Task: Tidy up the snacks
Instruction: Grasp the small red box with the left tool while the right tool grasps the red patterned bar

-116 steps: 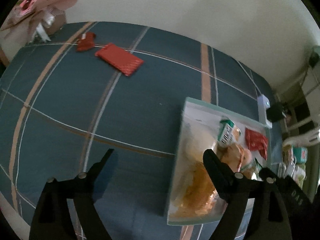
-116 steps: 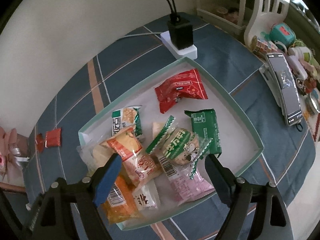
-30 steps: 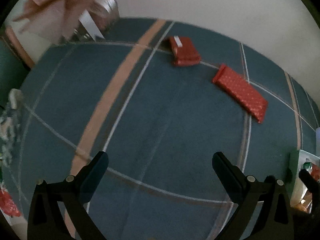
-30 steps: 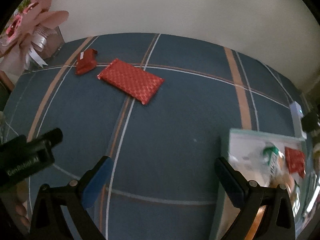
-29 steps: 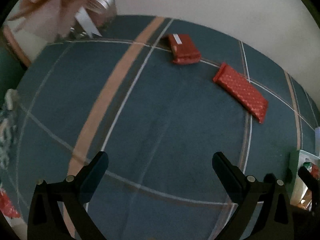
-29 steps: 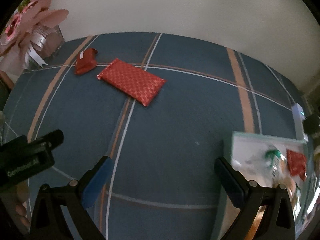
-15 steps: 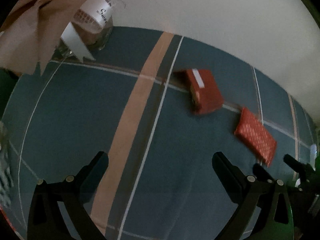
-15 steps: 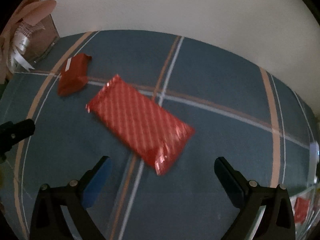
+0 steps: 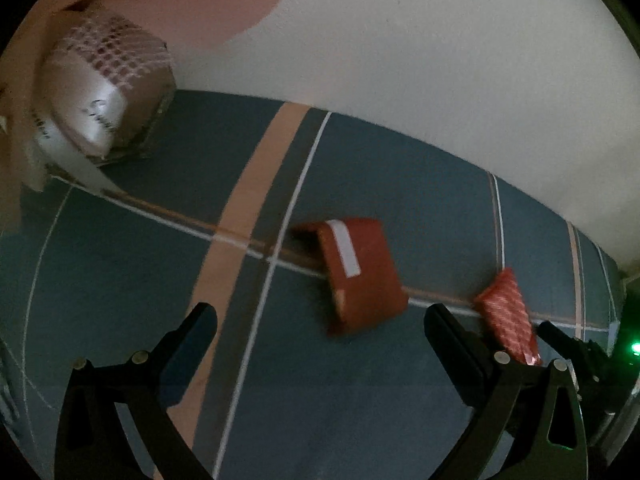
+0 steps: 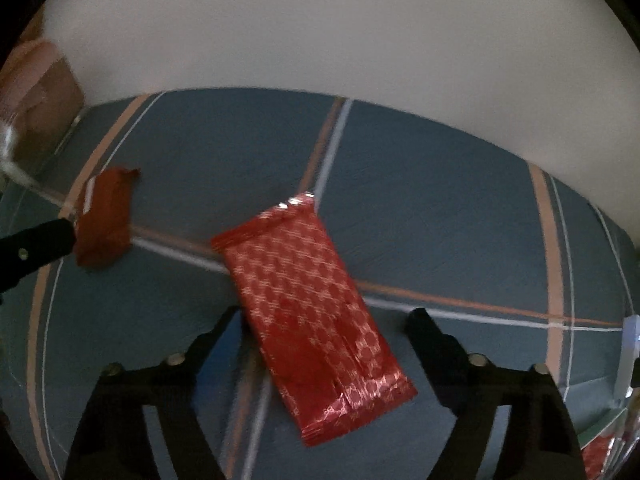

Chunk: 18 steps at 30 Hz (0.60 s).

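A small plain red packet (image 9: pixel 360 276) with a white label lies on the blue plaid cloth, just ahead of my left gripper (image 9: pixel 320 328), which is open and holds nothing. A longer red packet with a pale pattern (image 10: pixel 312 300) lies slantwise between the fingers of my right gripper (image 10: pixel 324 320). Its jaws are closing, and the right pad still stands clear of the wrapper. The patterned packet (image 9: pixel 506 316) also shows in the left wrist view, partly behind my left gripper's right finger. The small packet (image 10: pixel 106 216) appears at the left of the right wrist view, beside a left gripper finger (image 10: pixel 36 248).
A pink and silver wrapped bouquet (image 9: pixel 104 92) stands at the far left against the white wall. A tray corner (image 10: pixel 600 436) and a white power strip (image 10: pixel 630 332) sit at the right edge. Blue plaid cloth (image 9: pixel 160 240) covers the table.
Both grippers have moved across the cloth toward the two red packets, which now look larger and nearer. The snack tray has slid almost out of view. The right jaws have narrowed around the patterned packet.
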{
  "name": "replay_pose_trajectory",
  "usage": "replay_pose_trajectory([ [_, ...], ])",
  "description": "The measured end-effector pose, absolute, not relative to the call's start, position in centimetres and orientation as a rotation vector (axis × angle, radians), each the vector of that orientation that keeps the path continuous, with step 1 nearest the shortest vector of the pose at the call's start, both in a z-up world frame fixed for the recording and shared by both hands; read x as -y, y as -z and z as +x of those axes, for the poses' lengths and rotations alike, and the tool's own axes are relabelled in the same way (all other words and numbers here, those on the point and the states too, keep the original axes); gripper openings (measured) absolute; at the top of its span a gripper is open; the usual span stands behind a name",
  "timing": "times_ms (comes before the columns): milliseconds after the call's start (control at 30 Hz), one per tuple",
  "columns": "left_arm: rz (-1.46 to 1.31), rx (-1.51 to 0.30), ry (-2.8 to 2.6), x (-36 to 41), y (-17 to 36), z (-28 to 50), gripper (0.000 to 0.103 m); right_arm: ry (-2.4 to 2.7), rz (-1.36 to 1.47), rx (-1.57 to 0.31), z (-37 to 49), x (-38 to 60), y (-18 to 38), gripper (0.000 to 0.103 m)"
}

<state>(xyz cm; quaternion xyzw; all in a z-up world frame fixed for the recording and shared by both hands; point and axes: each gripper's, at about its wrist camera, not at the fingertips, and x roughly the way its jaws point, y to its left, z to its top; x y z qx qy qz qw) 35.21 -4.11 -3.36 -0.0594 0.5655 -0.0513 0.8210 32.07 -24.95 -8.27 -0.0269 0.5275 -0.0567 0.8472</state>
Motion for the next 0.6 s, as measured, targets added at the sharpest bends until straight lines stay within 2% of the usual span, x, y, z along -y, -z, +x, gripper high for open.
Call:
replay_pose_trajectory([
  [67, -0.134, -1.199, 0.115, 4.6, 3.4, 35.7, 0.102, 0.13, -0.041, -1.115, 32.2, 26.1, 8.2, 0.078],
  [133, -0.128, -1.196, 0.114, 5.2, 3.6, 36.1, 0.099, 0.132, -0.017, -1.115, 32.3, 27.1, 8.2, 0.07],
  [300, -0.108, -1.204, 0.107, 6.5, 4.8, 37.0, 0.08, 0.144, 0.021, -1.117, 32.6, 29.0, 8.0, 0.057],
  [367, -0.105, -1.207, 0.105, 6.8, 5.0, 37.1, 0.063, 0.146, 0.028, -1.12, 32.5, 29.5, 8.0, 0.055],
  [467, -0.086, -1.202, 0.09, 7.3, 5.4, 37.1, 0.046, 0.136, 0.044, -1.122, 33.4, 29.7, 8.1, 0.052],
  [600, -0.058, -1.184, 0.086, 7.7, 5.2, 36.4, 0.041, 0.143, 0.04, -1.127, 33.3, 30.5, 8.1, 0.048],
])
